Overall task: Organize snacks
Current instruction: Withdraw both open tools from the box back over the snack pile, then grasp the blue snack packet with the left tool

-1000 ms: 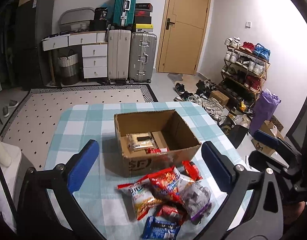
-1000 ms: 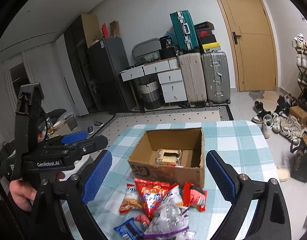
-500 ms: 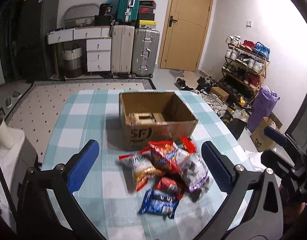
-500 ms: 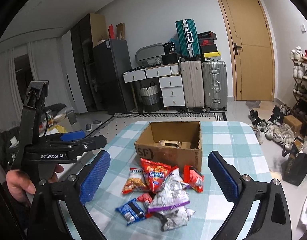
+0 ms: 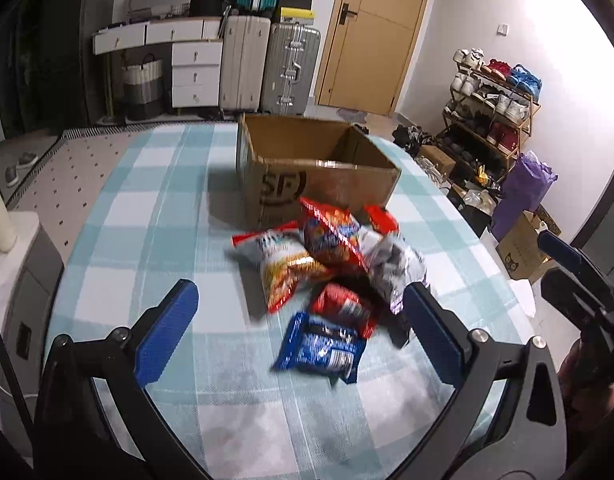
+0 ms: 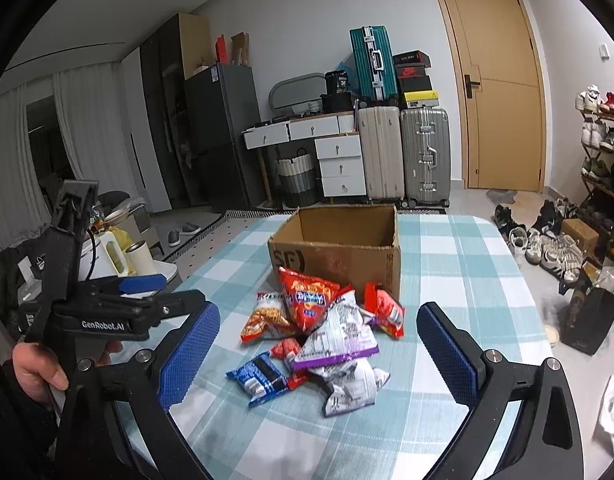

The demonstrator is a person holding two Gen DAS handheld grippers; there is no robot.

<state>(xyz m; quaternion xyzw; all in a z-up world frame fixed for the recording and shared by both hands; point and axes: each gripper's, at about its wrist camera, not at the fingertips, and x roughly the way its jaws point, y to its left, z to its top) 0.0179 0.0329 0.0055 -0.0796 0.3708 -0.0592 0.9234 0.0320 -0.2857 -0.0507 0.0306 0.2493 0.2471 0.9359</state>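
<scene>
left gripper (image 5: 299, 312): jaws wide, empty
right gripper (image 6: 319, 350): jaws wide, empty
snack pile (image 6: 323, 332): mid-counter, against cardboard box (image 6: 339, 252) front
risk: overlapping slick bags; pinch may snag two, or blue packet (image 5: 321, 348) slides away

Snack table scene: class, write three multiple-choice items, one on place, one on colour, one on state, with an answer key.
1. The pile of snack bags lies where?
A in front of the brown cardboard box
B inside it
C on the floor

2. The flat packet nearest the camera is
A green
B blue
C yellow

3. The right hand-held gripper is
A shut on a bag
B shut, empty
C open

Key: A, bags rest on the checked tablecloth before the box; B, blue wrapper; C, pads stand wide apart.
</scene>
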